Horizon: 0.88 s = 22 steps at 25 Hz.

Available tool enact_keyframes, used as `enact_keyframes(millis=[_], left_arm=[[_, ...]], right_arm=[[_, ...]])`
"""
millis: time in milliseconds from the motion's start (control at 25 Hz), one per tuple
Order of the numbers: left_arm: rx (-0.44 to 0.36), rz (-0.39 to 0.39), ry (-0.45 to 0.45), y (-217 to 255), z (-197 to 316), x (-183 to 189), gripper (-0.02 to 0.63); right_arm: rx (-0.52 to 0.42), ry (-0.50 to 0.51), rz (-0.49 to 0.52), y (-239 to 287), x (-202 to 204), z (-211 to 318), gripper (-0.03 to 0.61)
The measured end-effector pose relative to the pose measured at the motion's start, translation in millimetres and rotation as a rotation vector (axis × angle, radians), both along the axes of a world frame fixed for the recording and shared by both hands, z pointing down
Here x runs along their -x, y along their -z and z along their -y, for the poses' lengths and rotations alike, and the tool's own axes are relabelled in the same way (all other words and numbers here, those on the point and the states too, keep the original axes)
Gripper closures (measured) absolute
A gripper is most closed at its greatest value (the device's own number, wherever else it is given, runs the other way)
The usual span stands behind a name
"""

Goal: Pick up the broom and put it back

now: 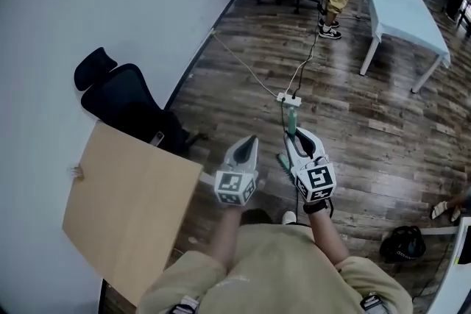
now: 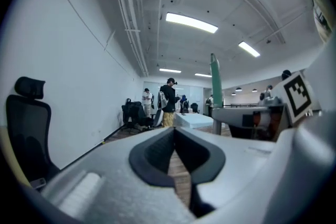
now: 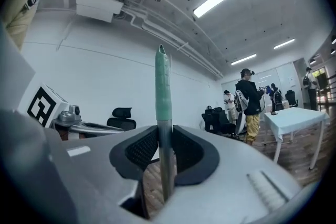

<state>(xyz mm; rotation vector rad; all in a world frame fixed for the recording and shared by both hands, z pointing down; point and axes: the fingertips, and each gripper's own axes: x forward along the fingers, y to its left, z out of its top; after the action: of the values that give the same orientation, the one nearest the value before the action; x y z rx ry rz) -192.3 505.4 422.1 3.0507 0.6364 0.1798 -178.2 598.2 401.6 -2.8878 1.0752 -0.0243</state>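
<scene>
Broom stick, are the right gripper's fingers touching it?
Touching. The right gripper view shows the broom stick standing upright between the fingers of the right gripper, both pads pressed against it with no gap.

Person: beige short-sleeved shirt (image 1: 272, 261), dark band (image 1: 318, 207) at the right wrist. Left gripper (image 1: 251, 139) and right gripper (image 1: 294, 134): pale grey moulded shells, black ribbed pads (image 3: 140, 150), each carrying a white cube (image 1: 235, 187) with black square markers.
</scene>
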Motion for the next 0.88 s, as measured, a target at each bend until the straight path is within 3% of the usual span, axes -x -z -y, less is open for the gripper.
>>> enact_keyframes(millis=[160,320,680,880], left_arm=[[0.078,0.066,0.089,-19.2,28.9,-33.1,0.614],[0.111,0.054,0.127,-19.6,57.7,-85.9,0.614],[0.206,0.009,0.116,-9.9,113.1,-262.2,0.614],[0.119,-0.022,0.089,-3.2,145.1,-348.5,0.614]], right_arm=[[0.069,-0.006,0.025,-23.4,-42.3,9.7,0.495],[0.07,0.023,0.059,-37.4,-91.5,27.5,0.497],[0.081,0.08,0.129,-37.3,-239.6,86.6,0.5],[0.126,0.068,0.102,-29.5,-334.5,133.0,0.502]])
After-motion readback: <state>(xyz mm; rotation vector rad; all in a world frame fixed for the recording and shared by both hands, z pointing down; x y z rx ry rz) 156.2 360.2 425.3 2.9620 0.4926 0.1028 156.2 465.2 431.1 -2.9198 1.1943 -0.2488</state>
